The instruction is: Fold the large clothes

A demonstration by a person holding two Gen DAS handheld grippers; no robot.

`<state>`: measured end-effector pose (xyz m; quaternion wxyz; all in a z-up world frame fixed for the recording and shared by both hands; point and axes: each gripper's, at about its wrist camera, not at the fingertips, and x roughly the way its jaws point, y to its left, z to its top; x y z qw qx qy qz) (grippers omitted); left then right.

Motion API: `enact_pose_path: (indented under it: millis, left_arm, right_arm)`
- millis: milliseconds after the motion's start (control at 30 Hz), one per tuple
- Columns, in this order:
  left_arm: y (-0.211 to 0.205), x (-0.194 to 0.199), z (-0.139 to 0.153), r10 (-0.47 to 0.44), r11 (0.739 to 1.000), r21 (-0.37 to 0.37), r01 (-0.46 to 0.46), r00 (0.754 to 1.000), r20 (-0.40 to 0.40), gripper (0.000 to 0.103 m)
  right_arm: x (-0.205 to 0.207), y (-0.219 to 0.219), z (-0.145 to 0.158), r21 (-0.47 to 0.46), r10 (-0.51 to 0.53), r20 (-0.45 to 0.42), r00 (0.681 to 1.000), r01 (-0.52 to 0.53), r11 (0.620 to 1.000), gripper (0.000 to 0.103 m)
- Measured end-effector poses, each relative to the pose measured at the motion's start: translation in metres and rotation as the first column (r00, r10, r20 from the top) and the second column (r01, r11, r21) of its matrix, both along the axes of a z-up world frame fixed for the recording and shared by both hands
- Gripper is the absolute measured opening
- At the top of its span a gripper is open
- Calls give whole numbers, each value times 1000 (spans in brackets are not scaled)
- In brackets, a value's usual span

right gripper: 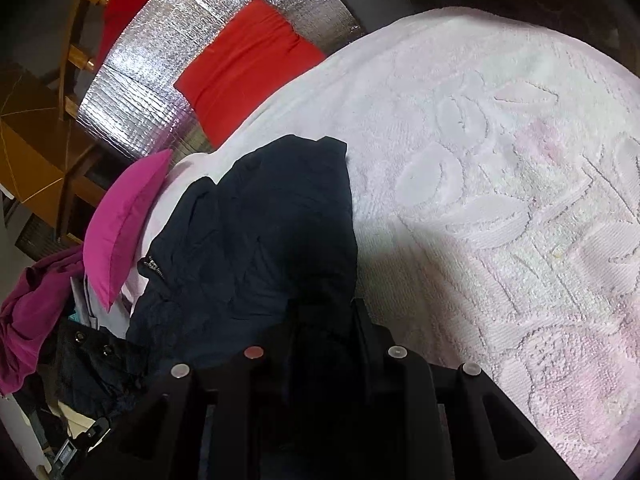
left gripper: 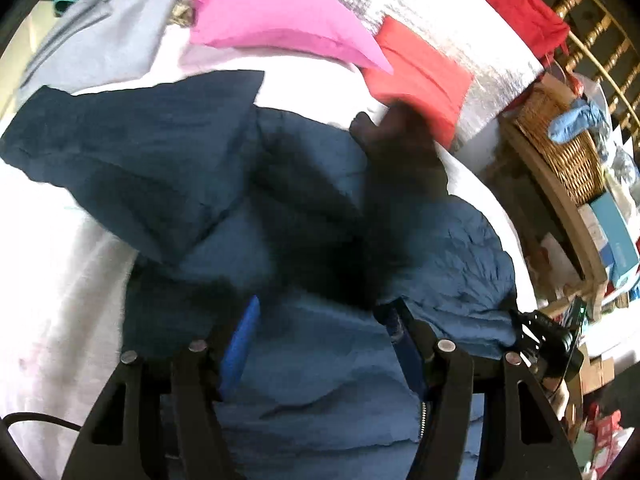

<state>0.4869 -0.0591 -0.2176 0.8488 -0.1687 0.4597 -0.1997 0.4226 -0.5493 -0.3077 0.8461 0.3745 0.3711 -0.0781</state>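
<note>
A dark blue jacket (left gripper: 208, 184) lies rumpled on a white textured towel (left gripper: 48, 280), filling the left wrist view. My left gripper (left gripper: 320, 320) stands over it with its jaws wide apart and the fabric bunched between and under the blue-padded fingers (left gripper: 240, 344); a zipper shows at its lower right. In the right wrist view the same jacket (right gripper: 256, 240) looks navy-black. My right gripper (right gripper: 324, 320) is shut on a fold of it; the fingertips are hidden in the cloth. The right gripper's body shows at the left wrist view's right edge (left gripper: 548, 340).
A pink folded garment (left gripper: 272, 12) and a red folded one (left gripper: 420, 76) lie at the far side, the red on a silver foil mat (left gripper: 440, 32). A grey garment (left gripper: 100, 40) lies far left. A wicker basket (left gripper: 560, 152) and boxes stand beyond the right edge. Magenta cloth (right gripper: 36, 312) hangs left.
</note>
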Motion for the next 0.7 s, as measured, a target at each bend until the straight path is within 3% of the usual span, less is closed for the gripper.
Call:
enact_pose_path:
  millis: [367,400,433,533,633,700]
  left_arm:
    - [41,5,-27,157,981,-98,-167,983,-97,66]
    - [40,7,-29,166,979,-98,-176,980,-105,61]
    - [38,9,-32,164,980,-94,-175,980,-111,49]
    - [34,16,-36,165,983,-64,-174,978,-131,27]
    - [29,17,-37,166,984,-52,-173,980,-111,21]
    - [27,18,-37,164,985,-42,-168,982,-99,20]
  right_arm:
    - [-3,-9,-1,80,-7,9,1000,6,997,31]
    - [-2,-8,2,76,-6,10,1000,5,997,33]
    - [-2,-5,7,50,-3,15,1000,2,999,29]
    - [-6,4,27,-53,-2,67,998,6,999,22]
    - [-5,11,29,-115,-4,60,998,11,993,21]
    - [0,13,18,-128,0,-7,1000,-1,992,21]
